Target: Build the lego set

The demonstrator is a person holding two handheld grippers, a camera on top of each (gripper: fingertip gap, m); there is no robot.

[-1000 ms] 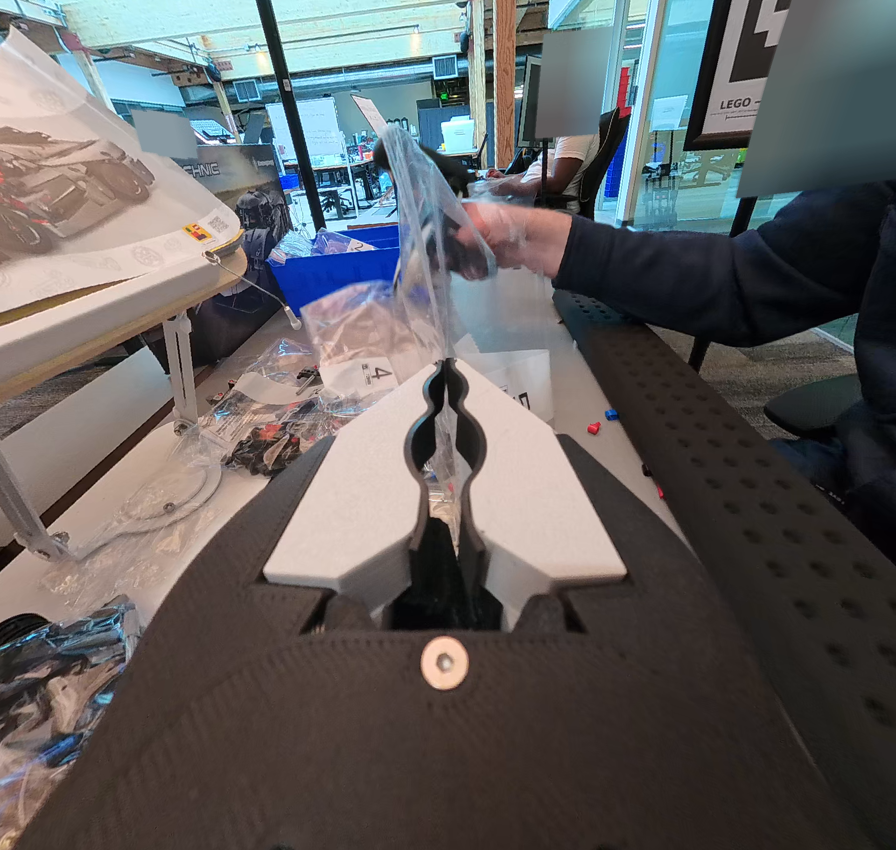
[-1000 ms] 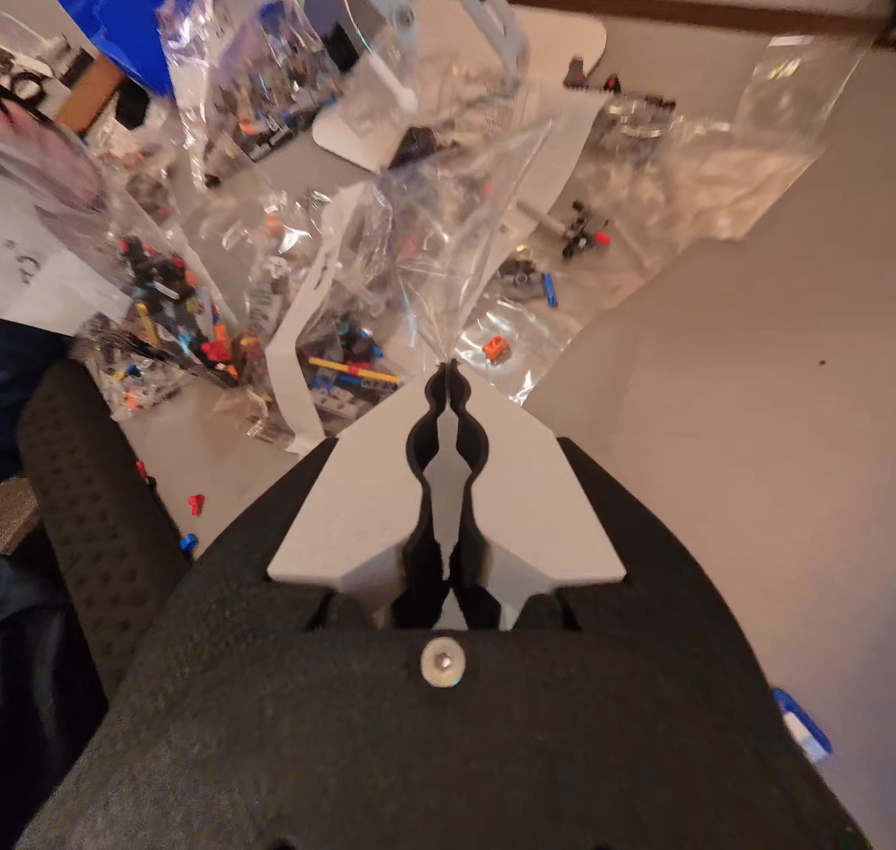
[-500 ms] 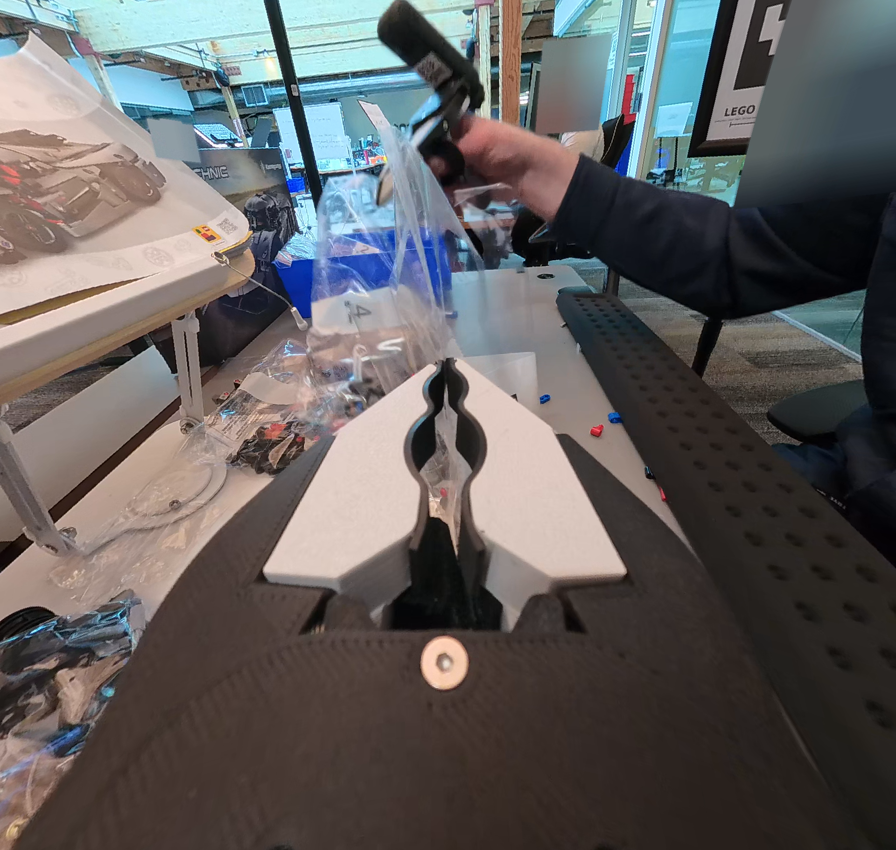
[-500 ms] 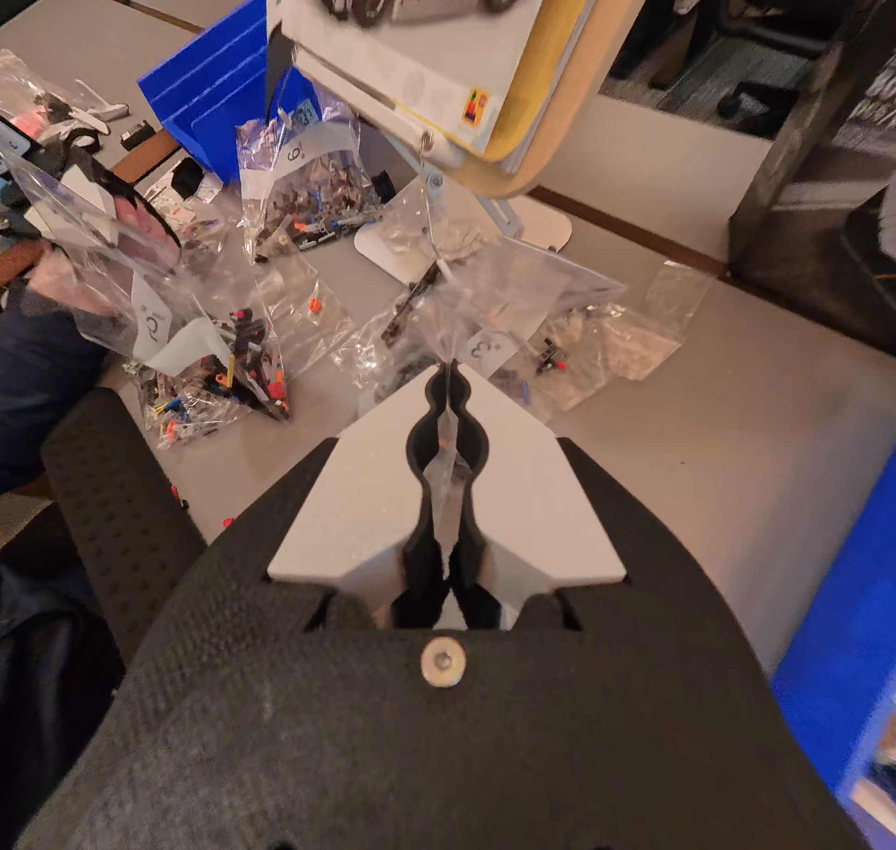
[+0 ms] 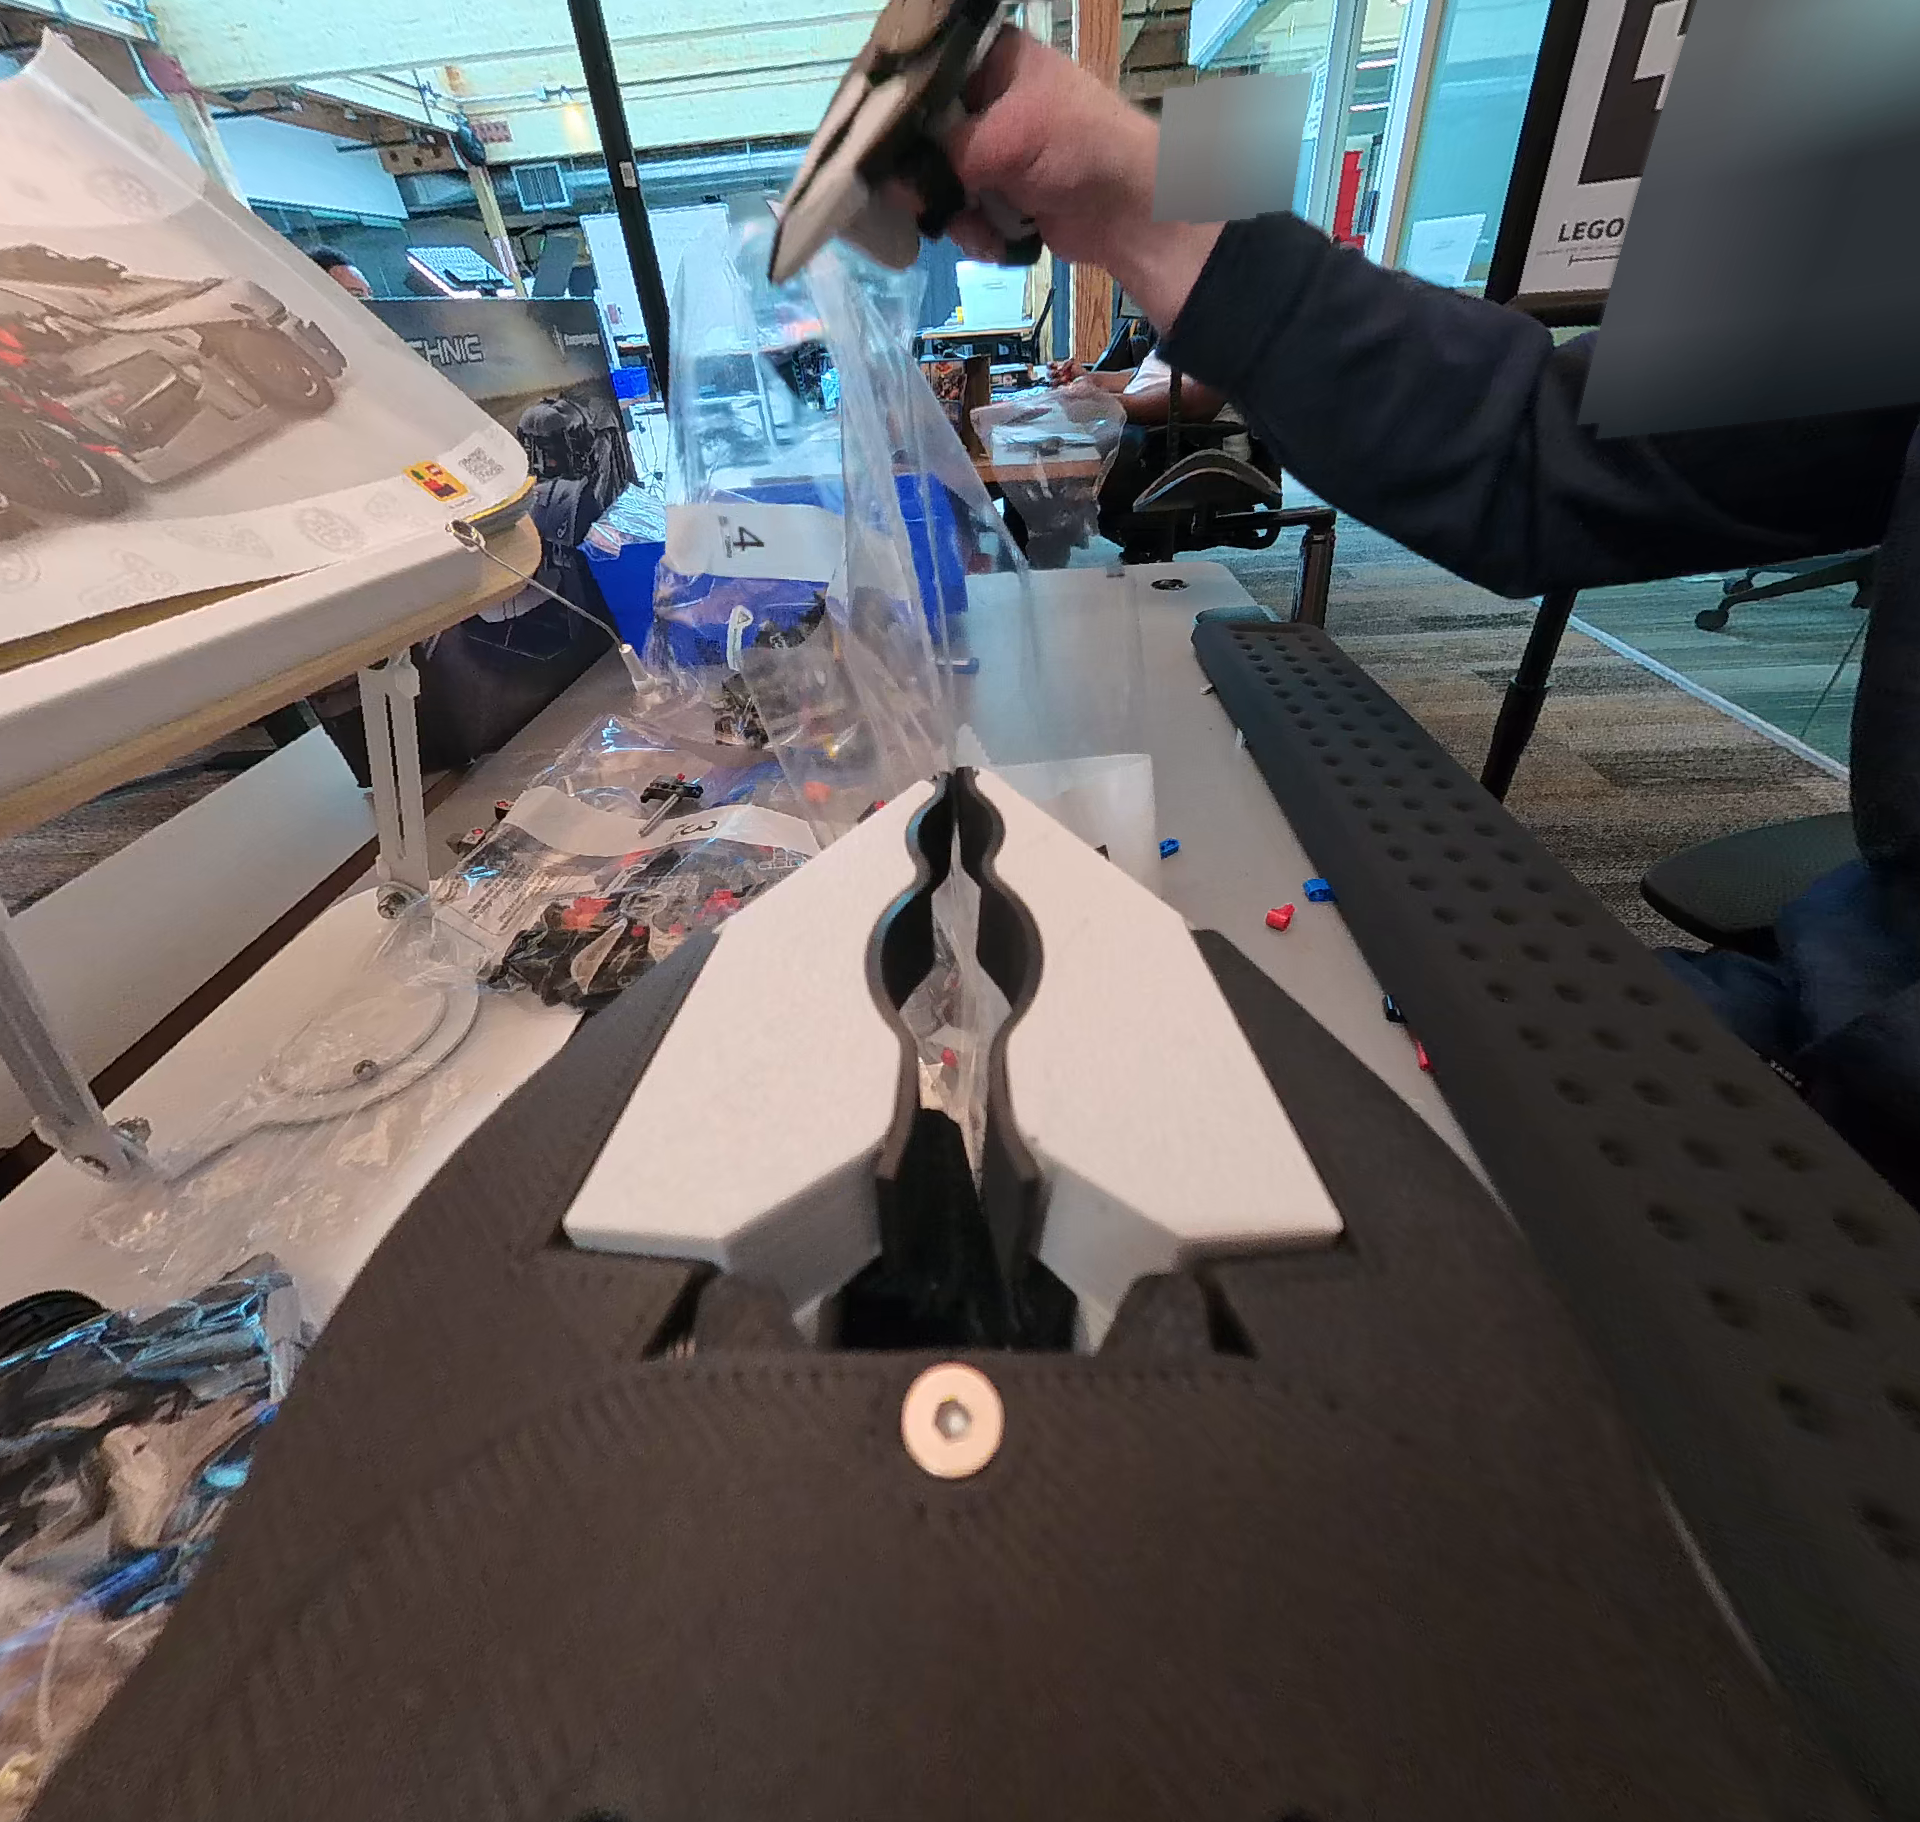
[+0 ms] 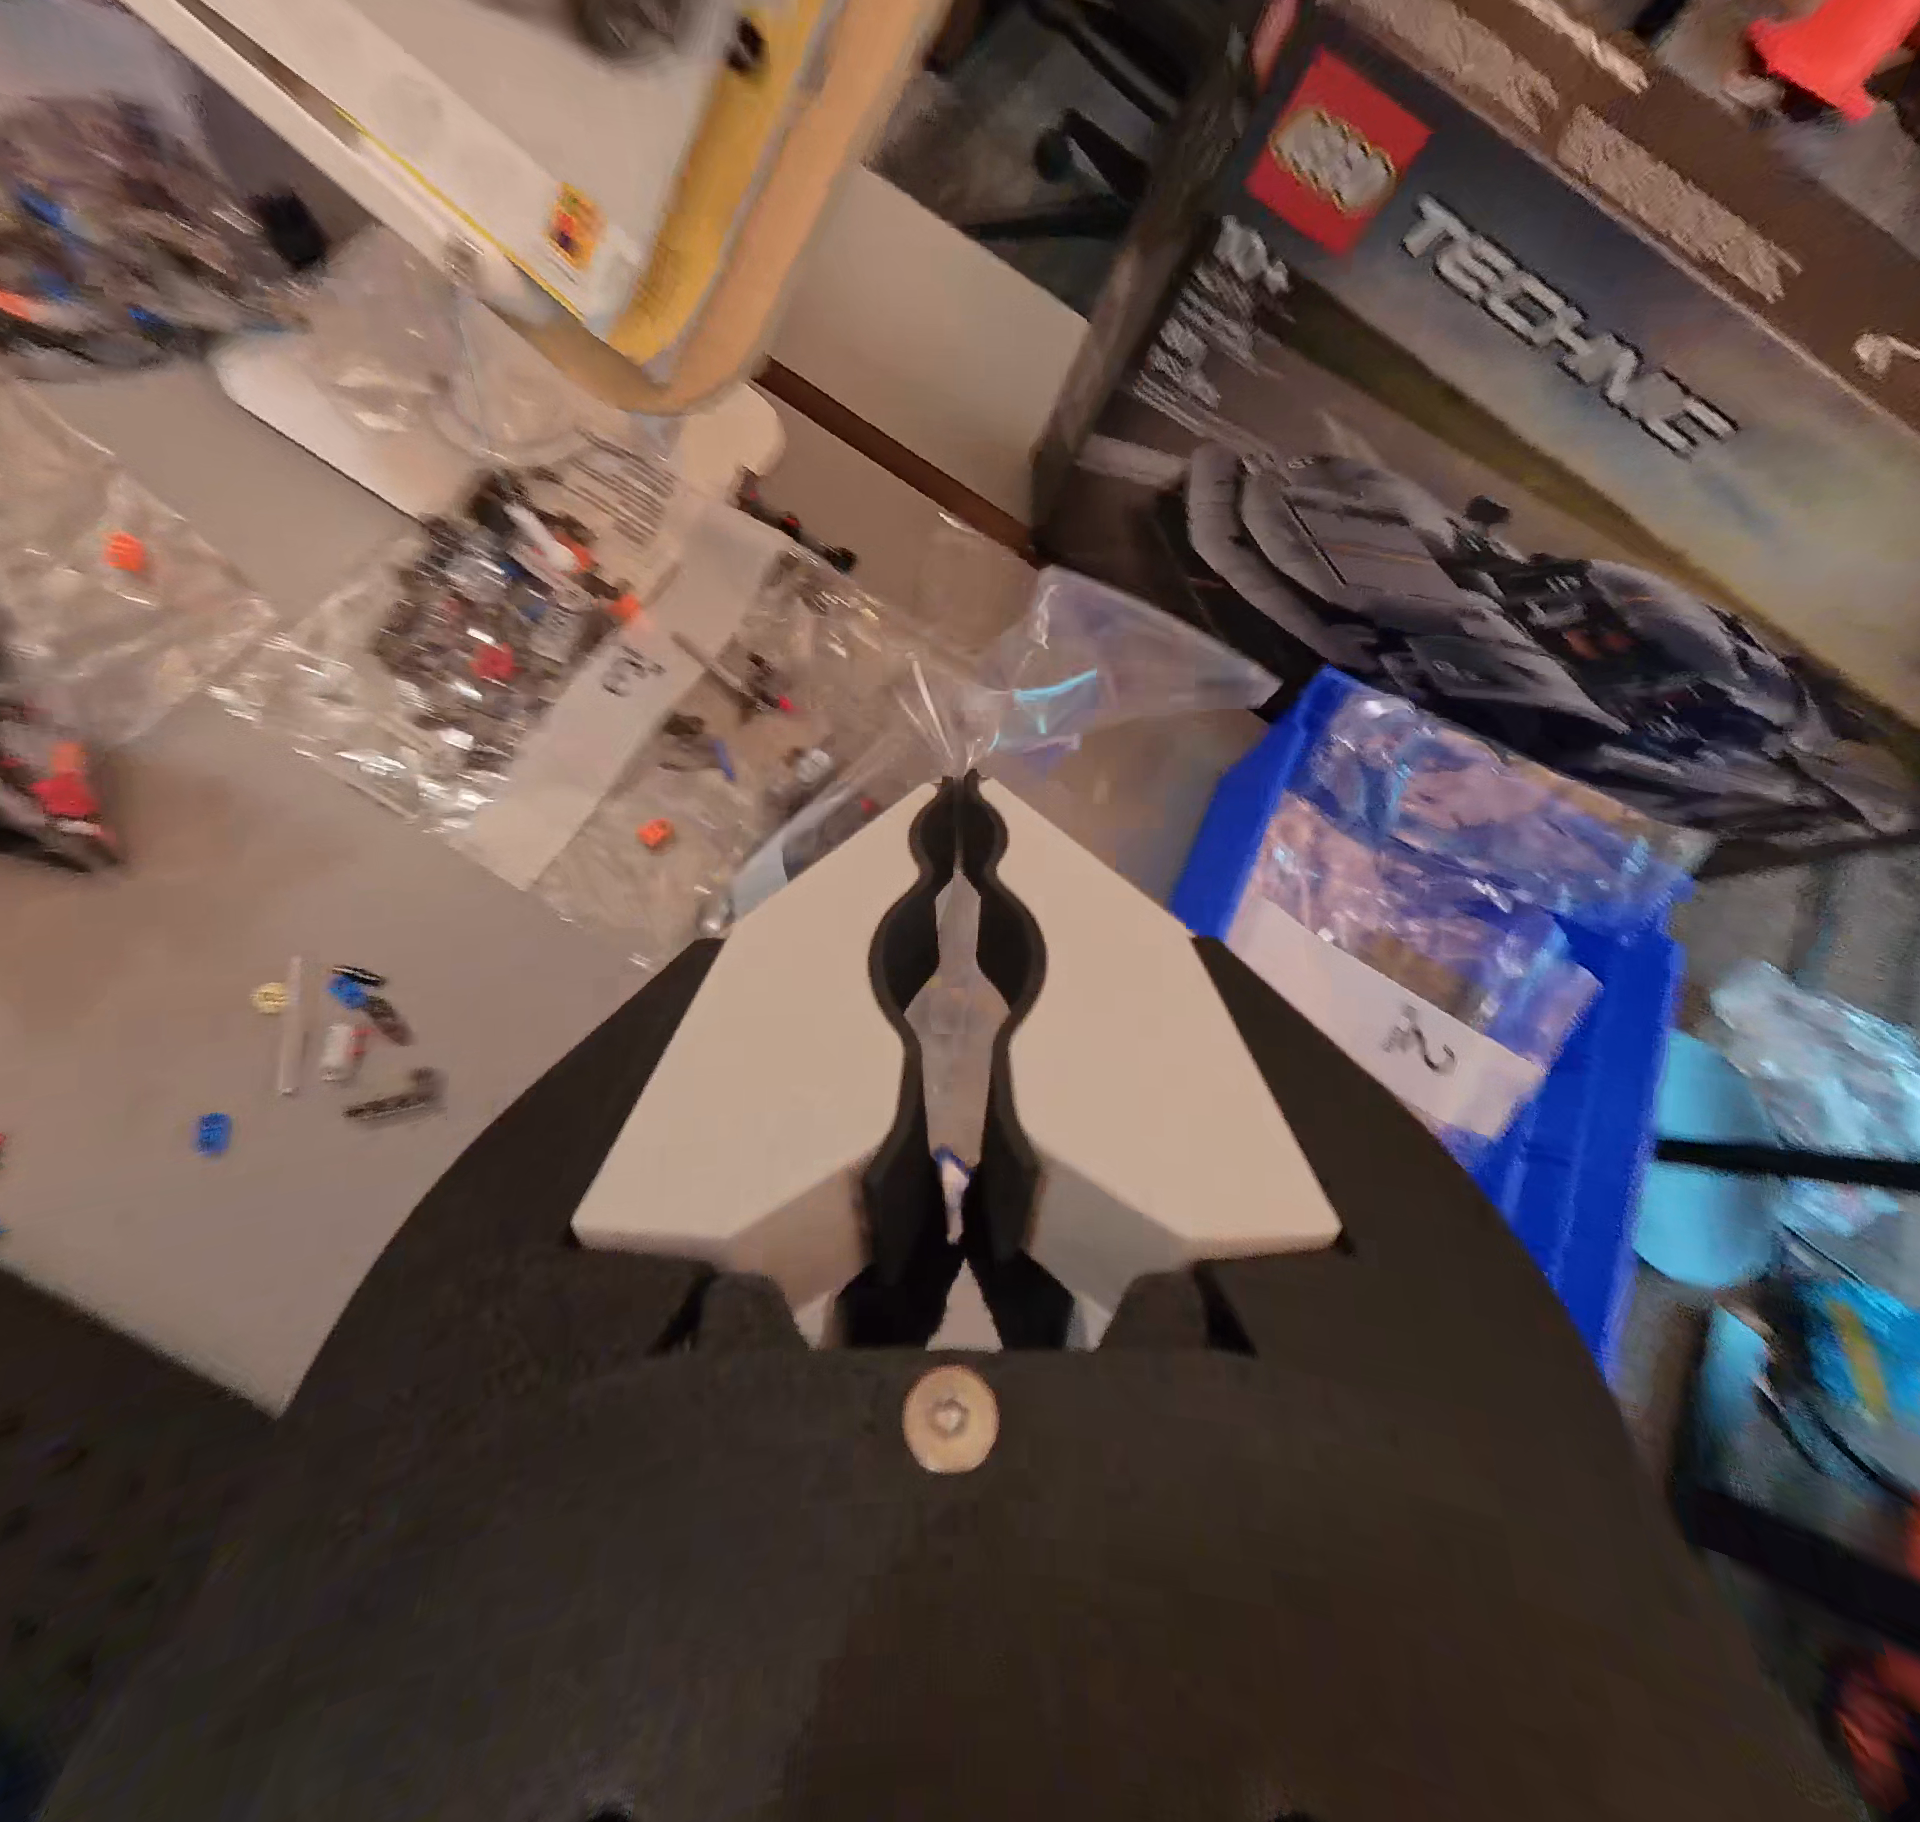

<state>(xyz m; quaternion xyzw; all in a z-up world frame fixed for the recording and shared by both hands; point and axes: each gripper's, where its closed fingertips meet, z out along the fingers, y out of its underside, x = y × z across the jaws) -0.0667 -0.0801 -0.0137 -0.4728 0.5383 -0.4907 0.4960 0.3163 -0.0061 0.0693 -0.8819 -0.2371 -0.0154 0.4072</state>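
A clear plastic bag (image 5: 883, 567) with a numbered white label and loose lego parts hangs stretched between both grippers. My left gripper (image 5: 958, 785) is shut on its lower edge, low over the table. My right gripper (image 5: 810, 234), held in a hand, is shut on the bag's top, raised high above the table in the left wrist view. In the right wrist view my right gripper (image 6: 958, 783) is shut on crumpled clear plastic (image 6: 1049, 692). Several other lego bags (image 5: 623, 879) lie on the white table (image 5: 1081, 629).
An instruction booklet (image 5: 208, 422) rests on a tilted stand at the left. A blue bin (image 6: 1455, 993) with bagged parts and the dark lego box (image 6: 1507, 442) sit at the table's far side. Loose small pieces (image 5: 1288, 910) lie near a black perforated pad (image 5: 1558, 993). A sleeved arm (image 5: 1507, 422) crosses above. Tip to tip, the grippers are about 40 cm apart.
My right gripper has risen and swung toward the box and blue bin, pulling the bag's top up. The bag has lifted and stretched taut. My left gripper stays put, still shut.
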